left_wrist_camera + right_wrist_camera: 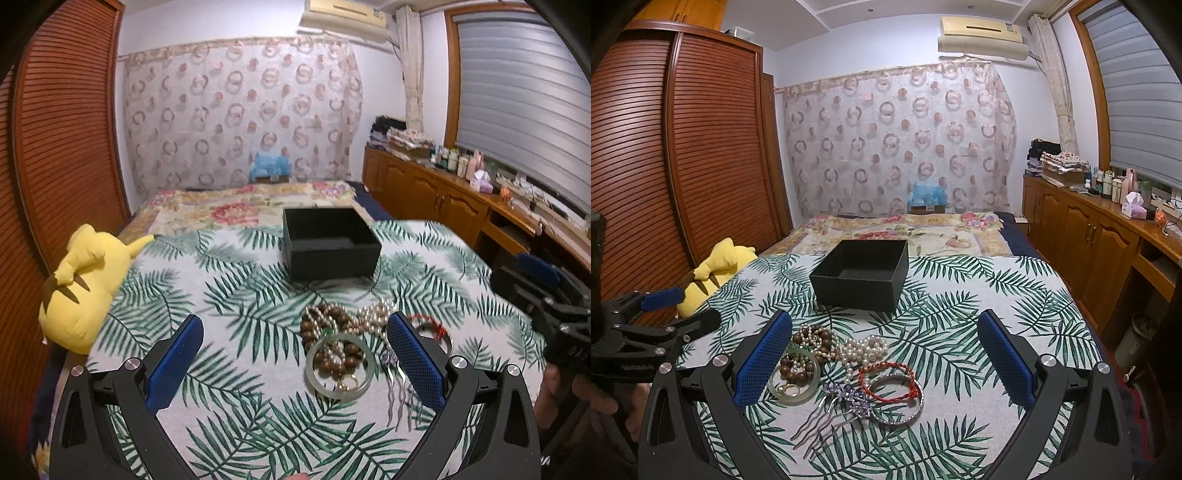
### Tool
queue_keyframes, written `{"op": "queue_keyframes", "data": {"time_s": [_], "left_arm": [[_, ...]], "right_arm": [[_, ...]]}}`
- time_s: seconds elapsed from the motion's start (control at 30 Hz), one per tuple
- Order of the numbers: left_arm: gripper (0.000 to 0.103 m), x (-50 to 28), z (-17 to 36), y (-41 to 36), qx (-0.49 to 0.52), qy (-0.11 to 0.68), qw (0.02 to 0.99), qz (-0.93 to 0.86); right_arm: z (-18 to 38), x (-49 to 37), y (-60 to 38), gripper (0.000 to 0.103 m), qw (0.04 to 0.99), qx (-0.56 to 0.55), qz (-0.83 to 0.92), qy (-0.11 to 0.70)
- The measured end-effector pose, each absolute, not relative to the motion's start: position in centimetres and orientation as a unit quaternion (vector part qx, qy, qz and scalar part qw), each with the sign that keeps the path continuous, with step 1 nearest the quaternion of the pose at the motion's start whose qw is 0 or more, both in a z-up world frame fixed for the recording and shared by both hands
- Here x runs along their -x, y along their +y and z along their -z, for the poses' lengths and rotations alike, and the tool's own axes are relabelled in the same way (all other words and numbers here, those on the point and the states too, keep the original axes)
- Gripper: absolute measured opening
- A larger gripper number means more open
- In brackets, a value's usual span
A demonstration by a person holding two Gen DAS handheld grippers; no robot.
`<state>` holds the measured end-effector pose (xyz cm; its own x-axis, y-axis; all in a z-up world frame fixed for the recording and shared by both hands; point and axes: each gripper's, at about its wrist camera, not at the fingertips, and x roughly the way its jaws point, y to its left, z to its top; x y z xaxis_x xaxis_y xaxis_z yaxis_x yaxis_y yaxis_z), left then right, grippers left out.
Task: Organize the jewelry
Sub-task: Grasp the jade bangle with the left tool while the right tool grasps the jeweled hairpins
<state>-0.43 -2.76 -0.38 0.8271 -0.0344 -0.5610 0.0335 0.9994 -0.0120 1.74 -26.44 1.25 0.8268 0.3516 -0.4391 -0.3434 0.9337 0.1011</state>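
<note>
One black box [860, 283], one jade bangle [794, 380], one hair comb [846, 400], two tools [884, 363].

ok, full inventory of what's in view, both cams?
box: 1, black, open, on leaf-print bedspread beyond the jewelry
jade bangle: 1, pale green, over wooden beads
wooden beads: 1 string, brown, jewelry pile
pearls: 1 cluster, white, mid pile
red cord bracelet: 1, red, right of pile
silver bangle: 1, under the cord
hair comb: 1, purple flowers, near edge
plush toy: 1, yellow, left of bed
left gripper: open, above pile
right gripper: open, above pile
</note>
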Motion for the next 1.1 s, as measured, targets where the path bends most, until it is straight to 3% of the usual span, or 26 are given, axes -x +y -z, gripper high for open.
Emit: {"op": "queue_keyframes", "data": {"time_s": [0.4, 0.7, 0.8, 1.1], "left_arm": [[0.096, -1.9, 5.1, -2.4, -0.004, 0.353, 0.934, 0.059], [0.093, -3.3, 7.7, -3.7, -0.015, 0.397, 0.911, 0.107], [0.088, -3.8, 8.4, -4.0, -0.019, 0.407, 0.907, 0.108], [0.085, -5.3, 9.6, -5.2, -0.043, 0.428, 0.896, 0.113]], "right_arm": [[1.8, -3.0, -28.3, 0.1, 0.944, -0.001, -0.194, 0.266], [4.2, -3.8, -27.3, 0.081, 0.92, 0.036, -0.228, 0.317], [4.7, -3.8, -27.4, 0.08, 0.917, 0.042, -0.229, 0.325], [5.5, -4.4, -27.8, 0.08, 0.913, 0.045, -0.224, 0.339]]}}
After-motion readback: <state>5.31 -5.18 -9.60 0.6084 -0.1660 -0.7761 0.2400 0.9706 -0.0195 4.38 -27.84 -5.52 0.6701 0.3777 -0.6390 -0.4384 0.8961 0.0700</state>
